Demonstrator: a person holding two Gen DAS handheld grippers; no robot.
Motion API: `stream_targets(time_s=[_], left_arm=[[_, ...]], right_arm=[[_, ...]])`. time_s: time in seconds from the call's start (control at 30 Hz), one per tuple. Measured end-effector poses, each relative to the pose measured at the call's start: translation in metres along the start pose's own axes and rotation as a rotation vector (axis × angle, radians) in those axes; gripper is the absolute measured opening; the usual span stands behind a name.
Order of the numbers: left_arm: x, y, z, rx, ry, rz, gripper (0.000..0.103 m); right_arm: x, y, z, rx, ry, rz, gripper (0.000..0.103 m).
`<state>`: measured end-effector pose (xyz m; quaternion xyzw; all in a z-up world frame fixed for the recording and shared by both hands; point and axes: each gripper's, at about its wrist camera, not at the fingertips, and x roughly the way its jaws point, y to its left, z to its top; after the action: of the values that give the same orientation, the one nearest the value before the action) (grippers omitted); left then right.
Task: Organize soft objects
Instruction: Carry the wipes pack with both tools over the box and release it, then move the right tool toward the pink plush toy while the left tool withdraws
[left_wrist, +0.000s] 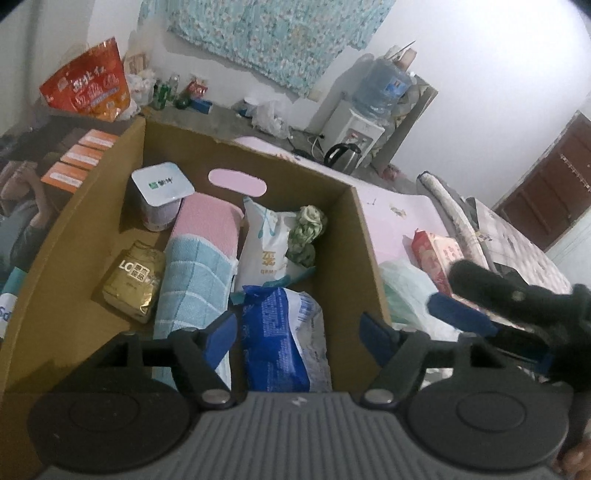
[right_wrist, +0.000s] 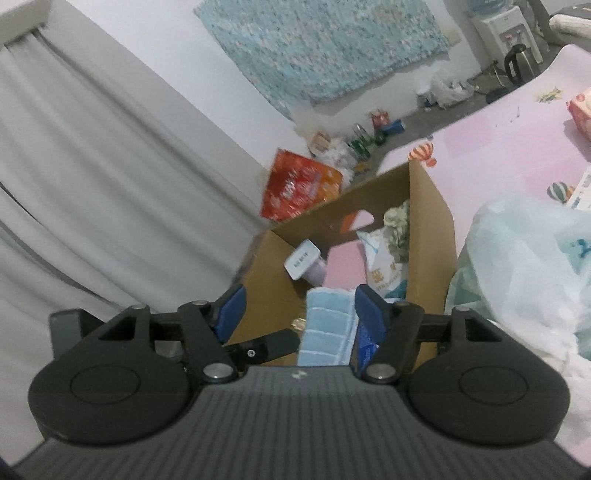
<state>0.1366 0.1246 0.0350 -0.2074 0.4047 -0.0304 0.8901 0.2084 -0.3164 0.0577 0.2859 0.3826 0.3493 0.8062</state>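
An open cardboard box (left_wrist: 369, 258) (right_wrist: 428, 229) holds a rolled pink and blue towel (left_wrist: 199, 266) (right_wrist: 328, 325), a blue and white soft pack (left_wrist: 277, 339), a white bag (left_wrist: 269, 243) (right_wrist: 384, 266), a crumpled green cloth (left_wrist: 306, 232) (right_wrist: 397, 225), a gold packet (left_wrist: 133, 280) and a white tub (left_wrist: 162, 188) (right_wrist: 304, 262). My left gripper (left_wrist: 299, 338) hangs open over the box's near end; the blue pack lies below and between its fingers, untouched by the pads. My right gripper (right_wrist: 300, 312) (left_wrist: 445, 286) is open just outside the box's right wall and holds nothing.
A pale plastic bag (left_wrist: 402, 291) (right_wrist: 524, 266) and a red tissue pack (left_wrist: 439, 258) lie on the pink mat (left_wrist: 391, 206) right of the box. A red snack bag (left_wrist: 88, 88) (right_wrist: 299, 184) and orange boxes (left_wrist: 79, 158) sit behind it. A water dispenser (left_wrist: 362, 122) stands at the wall.
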Motion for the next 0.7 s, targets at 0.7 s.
stream_targets(time_s=[0.7], left_arm=[[-0.027,-0.111,-0.065,0.307,-0.066,-0.068,0.095]], right_arm=[[-0.138,-0.128,-0.102,0.311,-0.151,-0.070,0.084]])
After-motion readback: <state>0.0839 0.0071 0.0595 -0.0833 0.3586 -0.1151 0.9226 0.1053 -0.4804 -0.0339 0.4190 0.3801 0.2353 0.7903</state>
